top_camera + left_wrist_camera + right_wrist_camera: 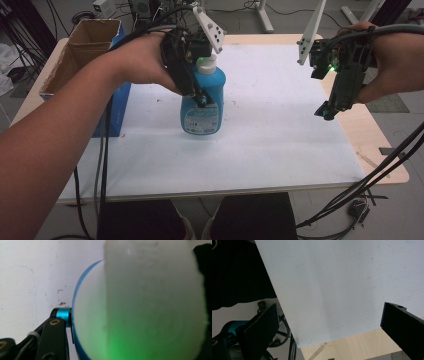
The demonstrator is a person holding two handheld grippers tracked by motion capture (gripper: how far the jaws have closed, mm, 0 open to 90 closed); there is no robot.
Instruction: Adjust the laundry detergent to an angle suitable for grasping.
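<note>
**Left gripper clamped on blue bottle, right gripper held open over the table's right edge**

A wooden table (385, 160) is carrying a large white mat (280, 135) that is covering most of its top. At the table's far left corner an open cardboard box (82, 47) is standing upright, with a blue panel (117, 107) leaning against its near side. Near the middle of the mat a blue bottle (204, 107) with a white cap (206, 64) is standing upright, its label facing the person. The left gripper (192, 82) is coming down on the bottle from above, its jaws closing around the upper body just below the cap; in the left gripper view the cap (152, 300) is looming blurred and green-lit right in front of the camera, with one black jaw pressing against the bottle's blue edge (76, 293). The right gripper (332, 97) is hanging in the air above the right edge of the table, well apart from the bottle. Its jaws are standing wide apart with nothing between them, the mat (342, 285) lying beneath.
</note>
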